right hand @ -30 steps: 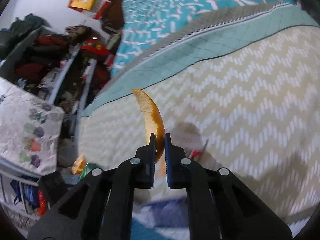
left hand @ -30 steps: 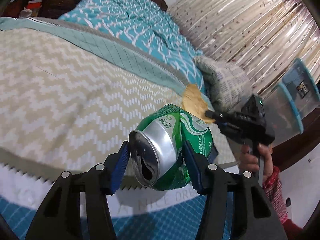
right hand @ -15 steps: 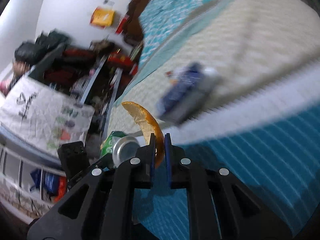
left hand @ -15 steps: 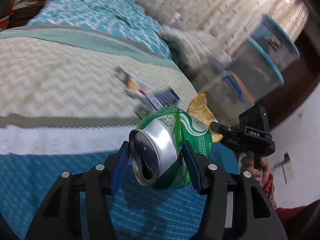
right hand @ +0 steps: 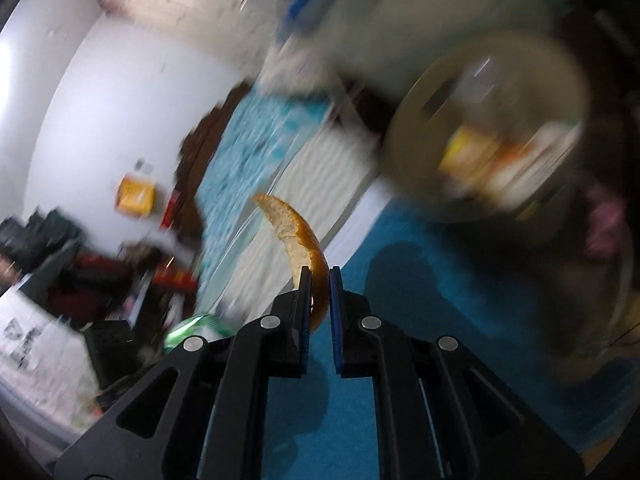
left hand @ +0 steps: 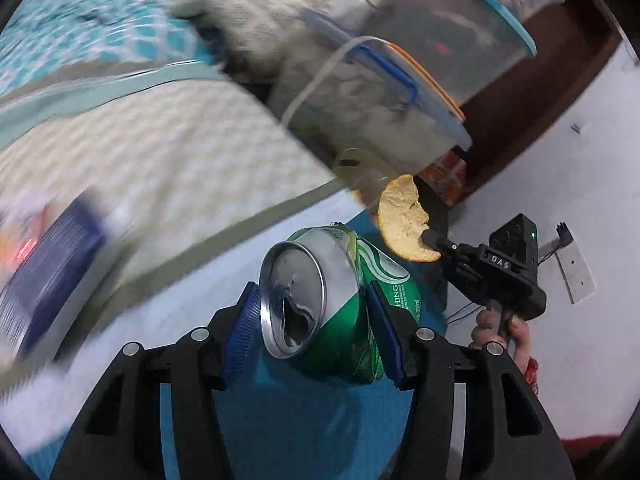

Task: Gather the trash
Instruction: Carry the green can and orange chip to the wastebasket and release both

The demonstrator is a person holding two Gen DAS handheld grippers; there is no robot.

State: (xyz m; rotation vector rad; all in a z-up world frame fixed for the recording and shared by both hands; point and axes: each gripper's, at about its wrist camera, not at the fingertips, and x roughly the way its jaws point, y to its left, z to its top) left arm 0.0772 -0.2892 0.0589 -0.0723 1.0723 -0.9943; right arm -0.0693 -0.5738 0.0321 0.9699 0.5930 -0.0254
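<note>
Ahead of the right tongs [right hand: 319, 300] looms a blurred round bin [right hand: 404, 152] with wrappers seemingly already inside, which looks like where both loads are bound. The left tongs [left hand: 310, 336] are clamped across the sides of a dented green can [left hand: 324, 300], carried clear above the bed [left hand: 160, 152] with its open top facing back. Off to their right, the right tongs pinch a bitten bread crust [right hand: 294, 236] by one end, thin edge between the pads for a sure hold.

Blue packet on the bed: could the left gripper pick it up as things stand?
Probably not. The left gripper is already shut on the green can, so its jaws are full; the blue packet lies apart on the bed.
</note>
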